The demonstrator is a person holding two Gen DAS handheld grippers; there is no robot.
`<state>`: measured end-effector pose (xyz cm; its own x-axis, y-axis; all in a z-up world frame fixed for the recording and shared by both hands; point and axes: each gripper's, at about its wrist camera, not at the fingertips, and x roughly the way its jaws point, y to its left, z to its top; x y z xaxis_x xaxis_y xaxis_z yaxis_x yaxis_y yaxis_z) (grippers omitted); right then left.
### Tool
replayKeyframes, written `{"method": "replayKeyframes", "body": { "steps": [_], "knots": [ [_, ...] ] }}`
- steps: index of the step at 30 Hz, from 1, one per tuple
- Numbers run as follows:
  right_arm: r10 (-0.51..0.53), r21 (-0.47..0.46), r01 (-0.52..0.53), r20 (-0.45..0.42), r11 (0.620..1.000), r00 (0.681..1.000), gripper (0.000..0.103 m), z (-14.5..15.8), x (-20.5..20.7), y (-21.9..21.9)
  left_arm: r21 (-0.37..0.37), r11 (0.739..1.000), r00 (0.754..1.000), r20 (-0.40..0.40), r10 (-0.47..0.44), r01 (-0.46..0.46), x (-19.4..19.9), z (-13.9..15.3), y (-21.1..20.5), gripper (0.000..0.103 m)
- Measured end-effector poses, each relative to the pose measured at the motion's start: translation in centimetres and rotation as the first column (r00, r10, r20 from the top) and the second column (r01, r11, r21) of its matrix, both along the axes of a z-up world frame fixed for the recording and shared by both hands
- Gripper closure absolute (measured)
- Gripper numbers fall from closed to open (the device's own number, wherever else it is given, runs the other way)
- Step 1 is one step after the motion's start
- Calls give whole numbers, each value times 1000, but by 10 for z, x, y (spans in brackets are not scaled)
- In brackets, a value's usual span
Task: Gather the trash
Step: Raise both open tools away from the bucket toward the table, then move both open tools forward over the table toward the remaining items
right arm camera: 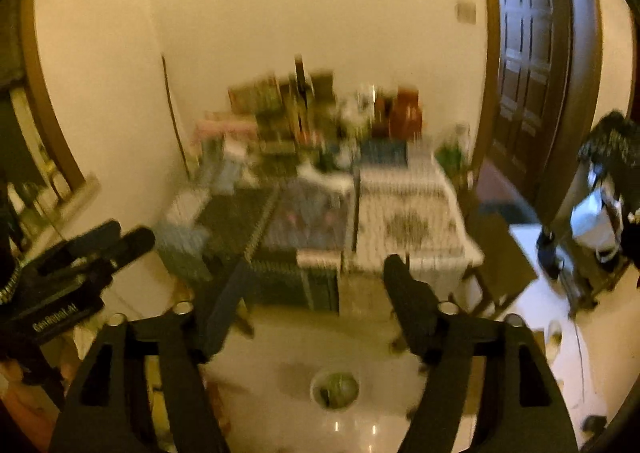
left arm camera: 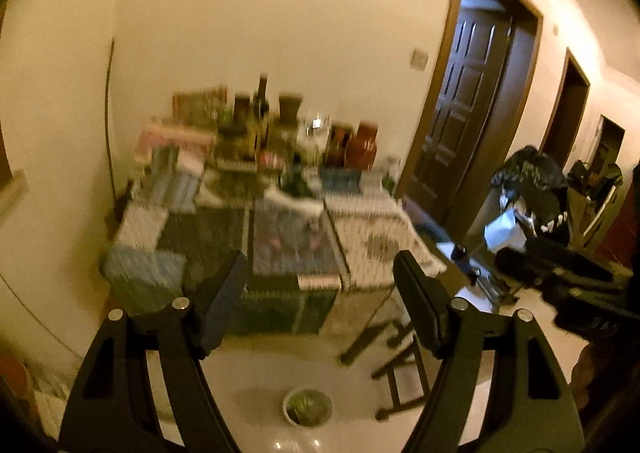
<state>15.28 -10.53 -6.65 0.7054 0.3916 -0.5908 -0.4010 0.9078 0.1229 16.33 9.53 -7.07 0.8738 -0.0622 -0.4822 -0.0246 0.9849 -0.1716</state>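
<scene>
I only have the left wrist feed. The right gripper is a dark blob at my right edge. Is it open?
Observer: Yes, it's open. In the right wrist view the right gripper has its fingers wide apart with nothing between them.
Operator: Where's it aimed?
Observer: At the cluttered table. The floor bowl sits low between its fingers in that view.
Operator: Anything past my left edge?
Observer: A sill on the left wall holds small items, too blurred to name.
</scene>
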Motion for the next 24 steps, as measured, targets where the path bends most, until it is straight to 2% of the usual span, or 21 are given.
{"method": "replayKeyframes", "body": {
  "steps": [5, 7, 10, 18, 24],
  "knots": [
    [-36, 37, 31, 160, 999, 987, 20, 43, -20, 3, 50, 999, 994, 113, 13, -19, -22, 36, 4, 28],
    [-59, 39, 53, 200, 998, 978, 16, 49, -24, 3, 51, 998, 990, 140, 20, -27, -23, 43, 7, 28],
    [-89, 35, 83, 255, 996, 963, 15, 53, -24, 3, 44, 999, 989, 148, 6, -13, -17, 47, 8, 28],
    [-102, -3, 106, 246, 994, 964, 15, 42, 15, -2, 77, 997, 989, 146, 15, -27, 27, 47, 1, 28],
    [-68, 2, 70, 224, 998, 972, 15, 35, 68, -12, 93, 993, 989, 133, 62, -74, 90, 48, -7, 28]
  ]
}}
